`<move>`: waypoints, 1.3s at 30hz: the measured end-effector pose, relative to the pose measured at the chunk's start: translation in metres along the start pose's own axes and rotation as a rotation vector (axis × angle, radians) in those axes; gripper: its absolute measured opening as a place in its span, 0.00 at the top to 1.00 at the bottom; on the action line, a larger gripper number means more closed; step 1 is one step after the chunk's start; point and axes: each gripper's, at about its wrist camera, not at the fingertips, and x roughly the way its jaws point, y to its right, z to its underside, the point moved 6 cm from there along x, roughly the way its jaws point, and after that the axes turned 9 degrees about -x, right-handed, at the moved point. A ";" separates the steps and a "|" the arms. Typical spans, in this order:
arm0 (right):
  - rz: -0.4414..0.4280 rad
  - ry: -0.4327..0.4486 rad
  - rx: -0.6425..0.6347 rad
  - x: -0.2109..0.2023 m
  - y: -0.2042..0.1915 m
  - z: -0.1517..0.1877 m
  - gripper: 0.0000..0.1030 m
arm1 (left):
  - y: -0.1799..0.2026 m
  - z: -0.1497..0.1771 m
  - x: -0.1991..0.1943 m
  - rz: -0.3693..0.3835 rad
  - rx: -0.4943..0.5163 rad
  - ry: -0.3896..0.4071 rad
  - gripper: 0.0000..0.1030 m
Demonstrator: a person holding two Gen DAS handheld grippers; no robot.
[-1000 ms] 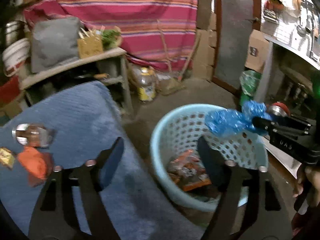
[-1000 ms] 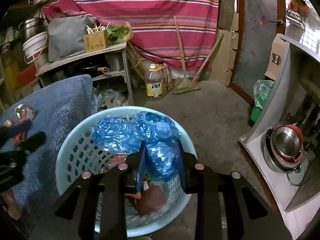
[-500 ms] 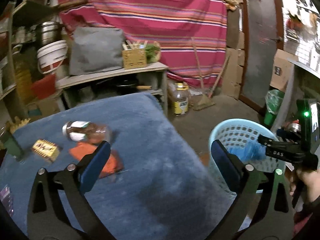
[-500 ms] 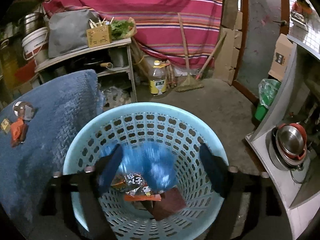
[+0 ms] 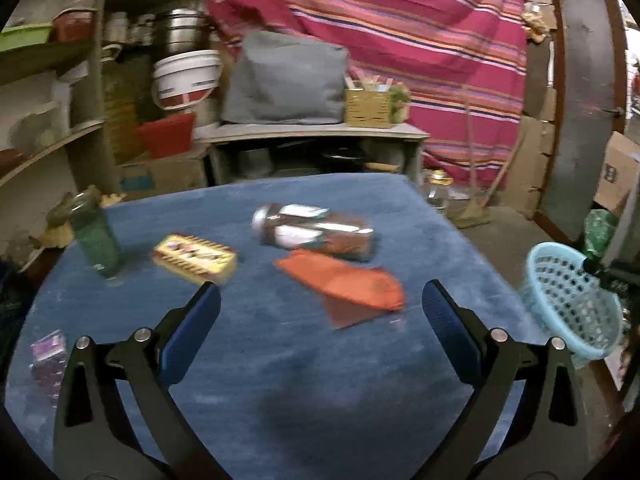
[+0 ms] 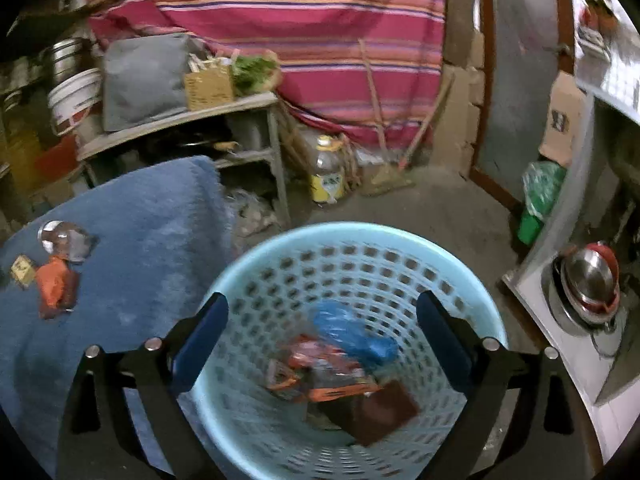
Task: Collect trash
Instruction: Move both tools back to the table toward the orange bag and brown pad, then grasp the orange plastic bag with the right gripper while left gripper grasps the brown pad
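The left gripper hangs over the blue cloth, fingers spread wide and empty, aimed at the orange wrapper beside the jar. The right gripper, also spread and empty, points down into the basket, where the blue bag lies on other trash.

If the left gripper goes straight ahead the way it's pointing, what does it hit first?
Probably the orange wrapper on the blue cloth, lying just ahead between the open left gripper's fingers; the bottle lies beyond. Depth is uncertain.
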 end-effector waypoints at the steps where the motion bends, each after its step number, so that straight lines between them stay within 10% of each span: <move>1: -0.006 0.004 -0.011 -0.001 -0.009 -0.002 0.09 | -0.009 0.000 0.001 -0.012 -0.006 0.000 0.05; 16: -0.143 0.031 -0.250 -0.003 -0.192 -0.020 0.09 | -0.151 0.000 0.025 -0.185 -0.076 0.024 0.05; 33: -0.263 -0.061 -0.430 0.045 -0.315 -0.016 0.11 | -0.190 0.006 0.043 -0.217 -0.144 -0.053 0.05; 39: -0.301 -0.055 -0.486 0.042 -0.326 -0.017 0.40 | -0.179 0.010 0.046 -0.217 -0.113 -0.059 0.05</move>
